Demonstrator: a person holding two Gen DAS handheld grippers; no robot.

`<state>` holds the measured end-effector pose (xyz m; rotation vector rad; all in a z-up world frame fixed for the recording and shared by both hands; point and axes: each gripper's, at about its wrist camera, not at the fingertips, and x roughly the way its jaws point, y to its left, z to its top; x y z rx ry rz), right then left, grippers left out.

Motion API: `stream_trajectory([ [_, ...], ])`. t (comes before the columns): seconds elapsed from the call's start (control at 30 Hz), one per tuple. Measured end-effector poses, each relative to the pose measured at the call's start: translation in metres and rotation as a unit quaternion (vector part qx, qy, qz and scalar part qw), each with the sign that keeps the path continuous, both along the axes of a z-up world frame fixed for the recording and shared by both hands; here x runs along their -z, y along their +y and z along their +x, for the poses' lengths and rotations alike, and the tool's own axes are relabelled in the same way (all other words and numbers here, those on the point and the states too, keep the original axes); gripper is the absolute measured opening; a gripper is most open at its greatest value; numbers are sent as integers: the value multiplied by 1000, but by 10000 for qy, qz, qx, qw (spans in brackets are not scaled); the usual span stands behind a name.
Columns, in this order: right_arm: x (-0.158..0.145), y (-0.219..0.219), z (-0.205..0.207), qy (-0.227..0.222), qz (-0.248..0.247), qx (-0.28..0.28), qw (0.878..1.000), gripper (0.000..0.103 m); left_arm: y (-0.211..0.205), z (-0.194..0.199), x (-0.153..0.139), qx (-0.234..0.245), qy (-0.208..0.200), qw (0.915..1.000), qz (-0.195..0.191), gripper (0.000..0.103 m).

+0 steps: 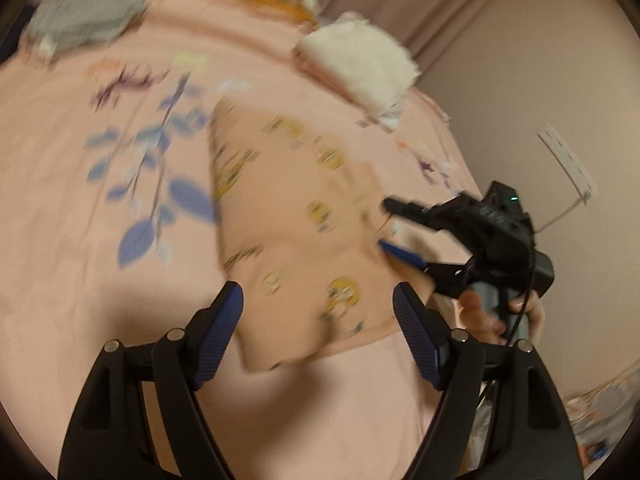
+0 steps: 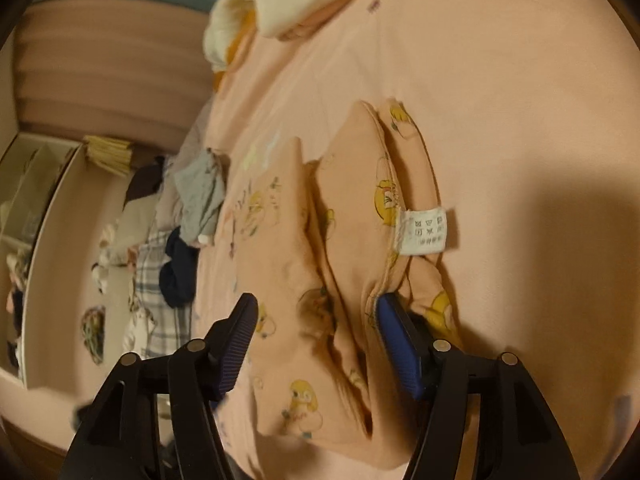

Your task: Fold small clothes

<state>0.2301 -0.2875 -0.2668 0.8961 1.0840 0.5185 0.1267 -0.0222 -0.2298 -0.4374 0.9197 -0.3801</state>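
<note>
A small peach garment (image 1: 296,216) printed with yellow cartoon figures lies folded on the pink floral bedsheet (image 1: 100,240). My left gripper (image 1: 318,296) hovers open over the garment's near edge, with nothing pressed between its blue pads. A hand holds my right gripper (image 1: 385,224) at the garment's right edge, its jaws apart. In the right wrist view the right gripper (image 2: 316,304) stands open over the folded garment (image 2: 348,200). Its right pad (image 2: 396,344) lies beside a raised fold. A white care label (image 2: 424,232) sticks out of the seam.
White fluffy clothes (image 1: 360,64) and a grey garment (image 1: 84,20) lie toward the far side of the bed. A grey piece (image 2: 200,196), a dark bundle (image 2: 178,276) and plaid cloth (image 2: 160,312) sit at the bed's left edge. A wall (image 1: 520,60) borders the right.
</note>
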Motion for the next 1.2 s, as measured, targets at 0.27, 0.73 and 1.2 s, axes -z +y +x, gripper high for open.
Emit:
stream_trajectory([
  [0.27, -36, -21, -9, -271, -903, 254, 9952, 64, 24, 2, 38, -211, 493, 9986, 0, 77],
  [0.73, 9, -14, -6, 9, -664, 106, 9977, 43, 3, -12, 46, 1, -360, 9971, 666, 88],
  [1.2, -25, -41, -16, -450, -959, 170, 9942, 43, -1, -11, 46, 15, -381, 9970, 667, 96],
])
